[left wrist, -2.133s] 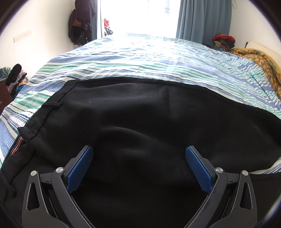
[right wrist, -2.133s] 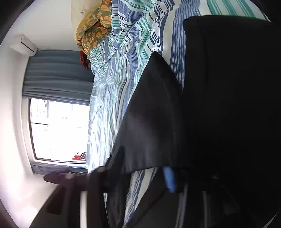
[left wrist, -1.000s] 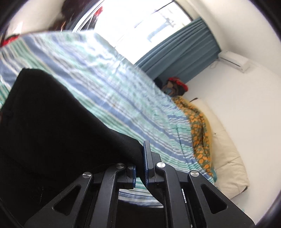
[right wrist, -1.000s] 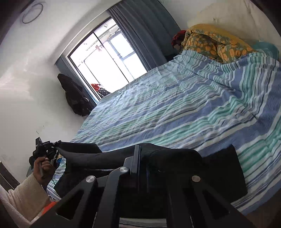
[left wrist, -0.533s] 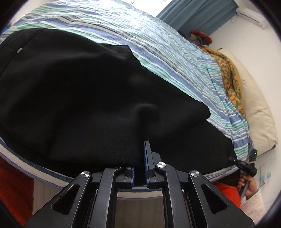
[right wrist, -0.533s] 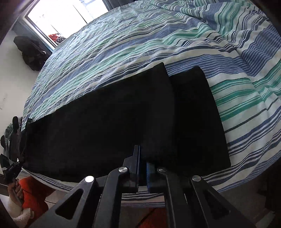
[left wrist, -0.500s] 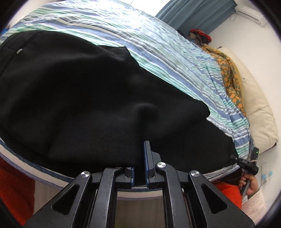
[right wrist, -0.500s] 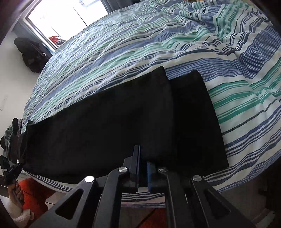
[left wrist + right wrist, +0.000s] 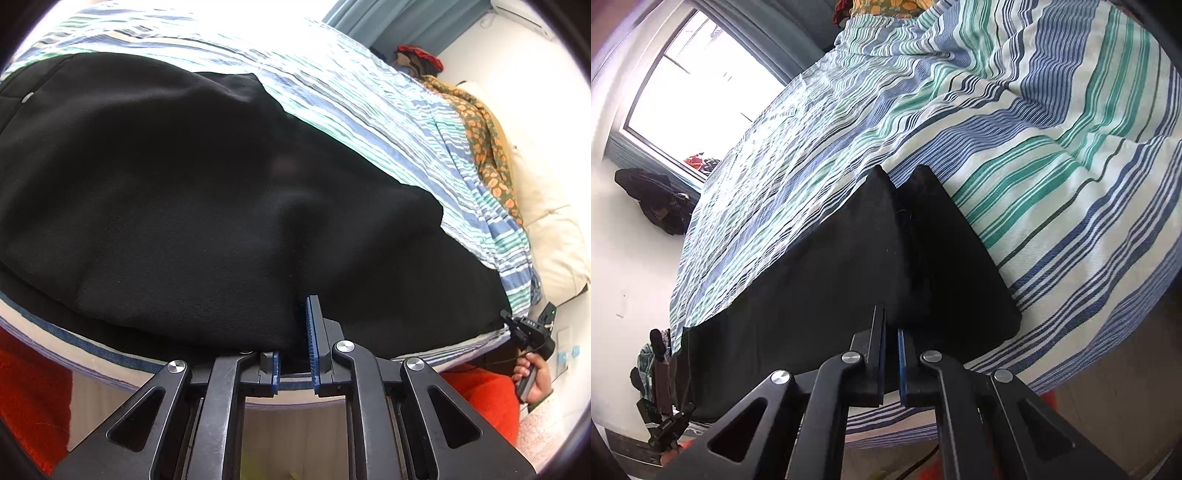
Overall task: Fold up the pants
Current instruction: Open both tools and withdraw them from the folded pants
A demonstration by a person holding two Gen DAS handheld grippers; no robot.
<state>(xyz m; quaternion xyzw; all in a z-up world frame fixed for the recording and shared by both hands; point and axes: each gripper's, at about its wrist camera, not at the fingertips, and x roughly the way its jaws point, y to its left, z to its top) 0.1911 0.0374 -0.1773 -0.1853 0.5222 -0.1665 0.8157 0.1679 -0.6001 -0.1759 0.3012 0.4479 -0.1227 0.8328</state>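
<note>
Black pants (image 9: 184,184) lie along the near edge of the striped bed sheet (image 9: 369,110). They are folded lengthwise, one leg on the other. My left gripper (image 9: 295,332) is at their near edge by the waist end. Its jaws are opening, a gap shows between the blue pads (image 9: 312,332), and the cloth edge still lies between them. My right gripper (image 9: 891,325) is at the leg ends of the pants (image 9: 831,277). Its jaws are closing and pinch the near hem. A hand (image 9: 532,373) holds that right gripper at the far right.
The bed's front edge (image 9: 110,354) runs just under both grippers. An orange-patterned blanket (image 9: 484,140) and a cream pillow (image 9: 546,221) lie at the head end. Beyond the striped sheet (image 9: 1034,147) are a bright window (image 9: 701,92) and dark hanging clothes (image 9: 653,195).
Both grippers have come down from the air to the bed's near edge, laying the lifted pants flat. The left pads, pressed together before, now stand slightly apart.
</note>
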